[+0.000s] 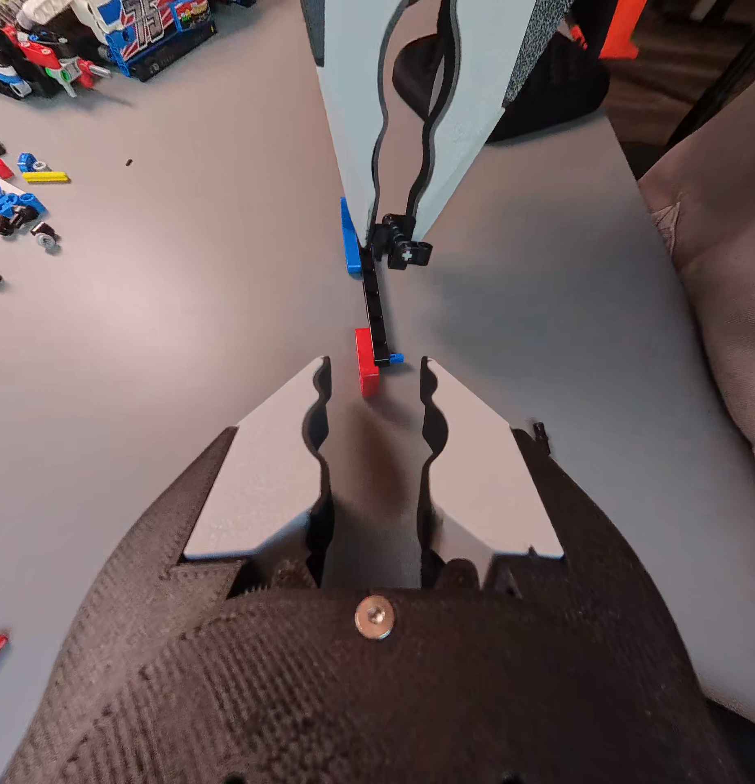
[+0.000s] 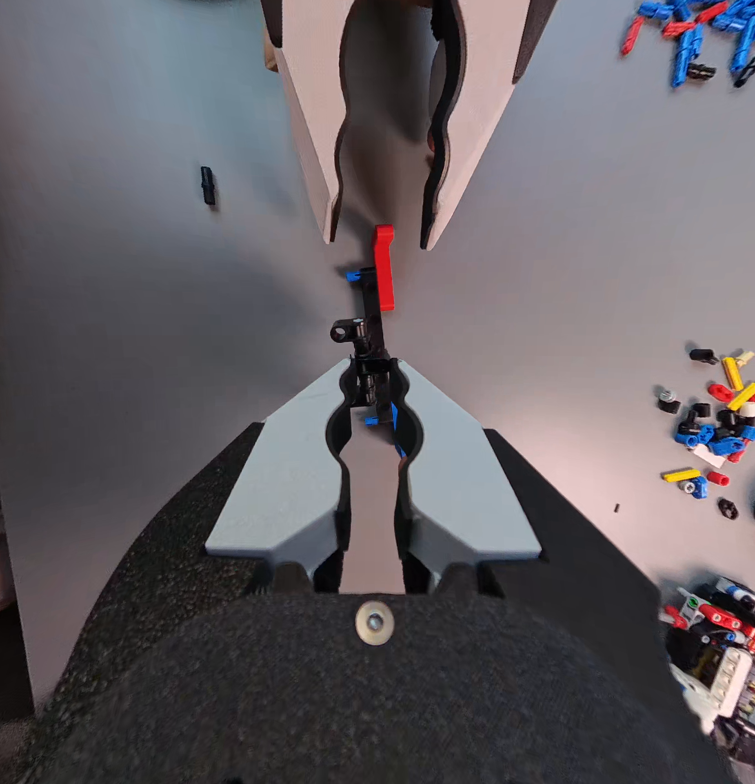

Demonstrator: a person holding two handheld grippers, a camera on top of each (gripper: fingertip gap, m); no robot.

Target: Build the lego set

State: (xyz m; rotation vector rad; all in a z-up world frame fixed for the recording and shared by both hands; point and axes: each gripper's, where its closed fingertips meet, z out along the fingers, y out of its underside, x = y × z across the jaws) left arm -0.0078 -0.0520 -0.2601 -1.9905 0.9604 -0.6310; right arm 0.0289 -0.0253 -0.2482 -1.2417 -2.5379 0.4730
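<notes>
A small lego assembly is a long black beam [image 1: 376, 312] with a red piece [image 1: 366, 365] at one end, a blue piece [image 1: 349, 242] at the other, a black connector [image 1: 407, 253] and a blue pin [image 1: 396, 357]. My right gripper [image 2: 373, 365] is shut on the blue end of the black beam [image 2: 373, 326], low over the grey table [image 2: 155, 297]. It also shows in the left wrist view [image 1: 392, 227]. My left gripper [image 1: 375, 361] is open, its tips on either side of the red piece [image 2: 384, 267], not touching it. It also shows in the right wrist view [image 2: 378, 242].
Loose lego pieces [image 2: 723, 420] lie right of the right gripper, and they also show in the left wrist view [image 1: 15, 199]. Blue pins [image 2: 698, 38] lie far right. A part-built vehicle [image 2: 715, 645] [image 1: 49, 63] and a box [image 1: 155, 38] stand aside. A black pin [image 2: 207, 185] lies alone. Tip to tip, the grippers are about 6 centimetres apart.
</notes>
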